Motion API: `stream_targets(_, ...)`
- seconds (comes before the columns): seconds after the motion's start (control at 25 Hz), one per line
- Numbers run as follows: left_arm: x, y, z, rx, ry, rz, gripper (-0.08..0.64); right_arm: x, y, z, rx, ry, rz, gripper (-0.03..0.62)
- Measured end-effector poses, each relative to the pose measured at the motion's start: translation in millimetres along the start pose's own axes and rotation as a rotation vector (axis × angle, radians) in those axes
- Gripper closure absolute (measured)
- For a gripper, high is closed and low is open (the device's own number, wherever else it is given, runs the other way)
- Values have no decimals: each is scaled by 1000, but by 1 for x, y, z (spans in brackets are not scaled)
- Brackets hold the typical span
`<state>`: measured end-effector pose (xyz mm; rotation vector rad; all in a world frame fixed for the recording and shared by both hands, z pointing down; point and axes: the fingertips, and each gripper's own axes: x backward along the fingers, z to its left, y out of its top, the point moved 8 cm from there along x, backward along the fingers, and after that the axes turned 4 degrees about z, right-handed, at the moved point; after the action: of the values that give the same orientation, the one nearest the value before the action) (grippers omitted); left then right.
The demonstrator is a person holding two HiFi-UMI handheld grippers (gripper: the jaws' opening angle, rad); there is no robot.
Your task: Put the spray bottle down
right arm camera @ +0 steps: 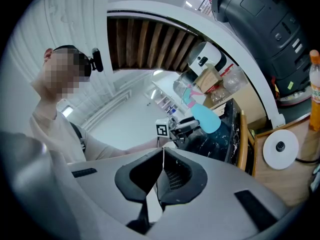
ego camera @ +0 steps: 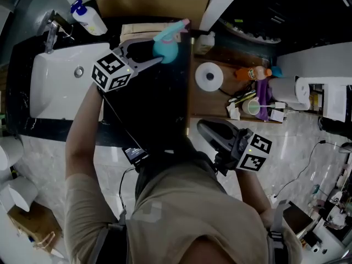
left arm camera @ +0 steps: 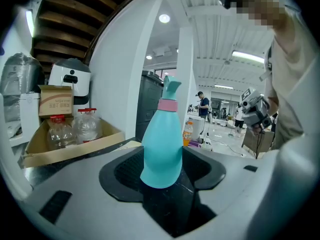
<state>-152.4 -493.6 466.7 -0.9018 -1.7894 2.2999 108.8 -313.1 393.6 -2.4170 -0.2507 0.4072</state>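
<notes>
The teal spray bottle with a pink collar stands upright between the jaws of my left gripper, over the dark marble counter beside the sink. In the left gripper view the spray bottle fills the gap of the left gripper, both pads against its sides and its base just over the dark top. My right gripper hangs lower right, away from the bottle, with nothing in it. In the right gripper view its jaws meet in a thin line, and the bottle shows far off.
A white sink with a faucet and a soap bottle lies left of the counter. A cardboard box stands behind. A wooden shelf at the right holds a paper roll, an orange bottle and a cup.
</notes>
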Motion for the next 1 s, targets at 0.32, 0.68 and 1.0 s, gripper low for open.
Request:
stream_targets(0.32, -2, 6, -2, 8, -3, -2, 314, -1, -8, 2, -15, -7, 15, 571)
stream_targets(0.68, 1, 8, -5, 56, 28, -2, 313, 0, -14, 3, -14, 0, 17, 571)
stream_targets(1.0, 0, 9, -7, 55, 67, -12, 314, 3, -16, 4, -5, -3, 9, 571)
